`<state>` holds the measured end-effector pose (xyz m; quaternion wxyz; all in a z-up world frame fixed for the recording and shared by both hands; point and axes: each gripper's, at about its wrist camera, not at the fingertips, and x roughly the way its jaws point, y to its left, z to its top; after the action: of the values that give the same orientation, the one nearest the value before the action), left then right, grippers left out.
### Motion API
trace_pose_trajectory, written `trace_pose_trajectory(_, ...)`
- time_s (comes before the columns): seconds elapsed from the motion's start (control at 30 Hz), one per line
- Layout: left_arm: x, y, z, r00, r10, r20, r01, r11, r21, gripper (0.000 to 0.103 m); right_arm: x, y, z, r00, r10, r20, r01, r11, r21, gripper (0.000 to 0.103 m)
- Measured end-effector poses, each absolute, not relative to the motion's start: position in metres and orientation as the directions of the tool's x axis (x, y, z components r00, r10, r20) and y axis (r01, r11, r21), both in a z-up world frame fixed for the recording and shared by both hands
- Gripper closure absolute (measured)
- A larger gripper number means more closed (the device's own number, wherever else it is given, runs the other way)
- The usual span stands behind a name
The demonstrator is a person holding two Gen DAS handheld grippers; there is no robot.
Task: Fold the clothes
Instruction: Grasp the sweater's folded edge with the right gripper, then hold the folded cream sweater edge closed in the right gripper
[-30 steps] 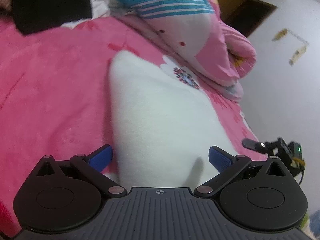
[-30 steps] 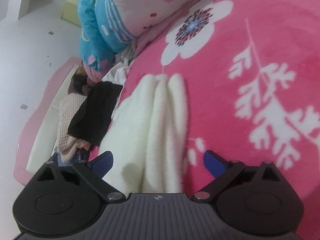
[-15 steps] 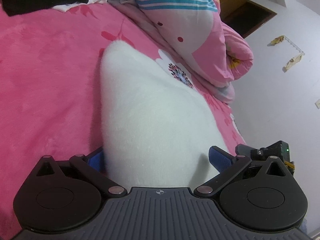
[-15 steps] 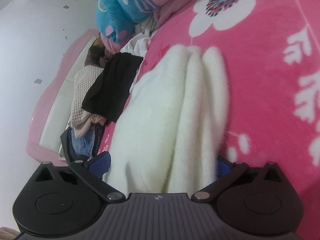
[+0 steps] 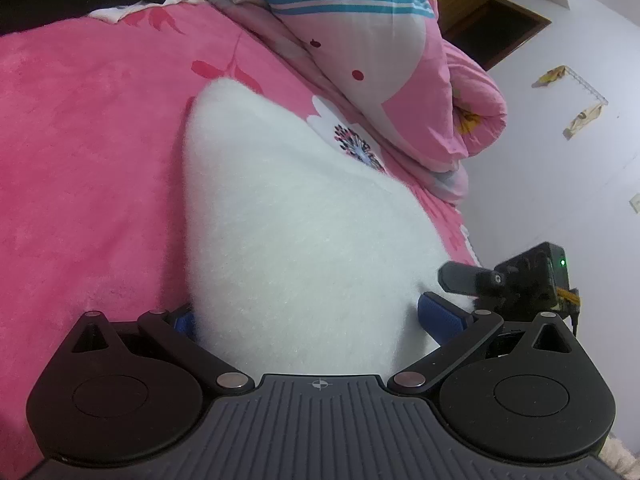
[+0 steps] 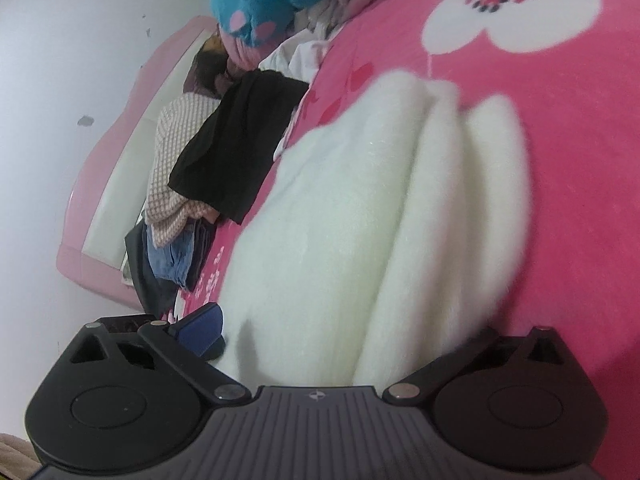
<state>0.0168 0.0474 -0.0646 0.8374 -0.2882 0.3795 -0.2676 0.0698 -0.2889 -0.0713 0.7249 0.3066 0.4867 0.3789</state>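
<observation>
Item: you are handling a white fleece garment [image 5: 304, 240], already folded into a thick bundle whose stacked layers are showing along its edge in the right wrist view [image 6: 400, 220]
Location: the garment is lying on the pink flowered blanket [image 5: 80, 152] of the bed, with its near end between the fingers of both tools
Left gripper [image 5: 308, 316]: you are holding it wide, one blue pad [image 5: 440, 316] showing clear of the fleece and the other mostly buried under the fleece edge; nothing is being pinched
Right gripper [image 6: 340, 332]: you are holding it wide around the bundle; one blue pad [image 6: 200, 330] is showing, the far pad is hidden behind the fleece
Step in hand, judged: you are reaching in to take the near end of the bundle with both tools
Doing it well: you are wanting every layer inside the jaws before closing, so push in deep, close both together, and lift level so the folds are not sliding apart
Risk: fleece is bulky and springy; a shallow bite is likely catching only the top layer
Containers: none is showing in either view
Nearby stock: a pile of other clothes [image 6: 224, 152] is sitting near the headboard, well apart from the fleece; rolled bedding [image 5: 380, 52] is lying beside it
</observation>
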Motion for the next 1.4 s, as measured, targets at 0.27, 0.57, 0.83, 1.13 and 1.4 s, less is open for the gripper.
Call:
trace_pose_trajectory(0.27,0.014,0.04,-0.052,0.579,-0.64,-0.505,0.199,0.711,-0.674,0.0,0.055,-0.287,-0.056,0.301,0.777,-0.552,-0.244,0.623,0.743,0.029)
trace_pose_trajectory(0.57,-0.006,0.03,-0.029,0.587,-0.628,-0.511,0.211,0.727,-0.653,0.001,0.03,-0.287,-0.029,0.363,0.733,-0.576,-0.27,0.674,0.688,0.037)
trace_pose_trajectory(0.83,-0.027,0.016,-0.017,0.577,-0.634,-0.515,0.231,0.731,-0.642,0.001,-0.003,-0.294,-0.007,0.41,0.699,-0.585,-0.278,0.707,0.65,0.038)
trace_pose_trajectory(1.13,-0.025,-0.005,-0.038,0.537,-0.57,-0.622,0.23,0.808,-0.542,0.0,-0.005,-0.305,-0.041,0.407,0.702,-0.585,-0.273,0.704,0.655,0.036)
trace_pose_trajectory(1.4,-0.023,-0.011,-0.036,0.544,-0.542,-0.641,0.251,0.834,-0.492,0.0,0.003,-0.314,-0.059,0.365,0.755,-0.545,-0.266,0.645,0.716,0.026)
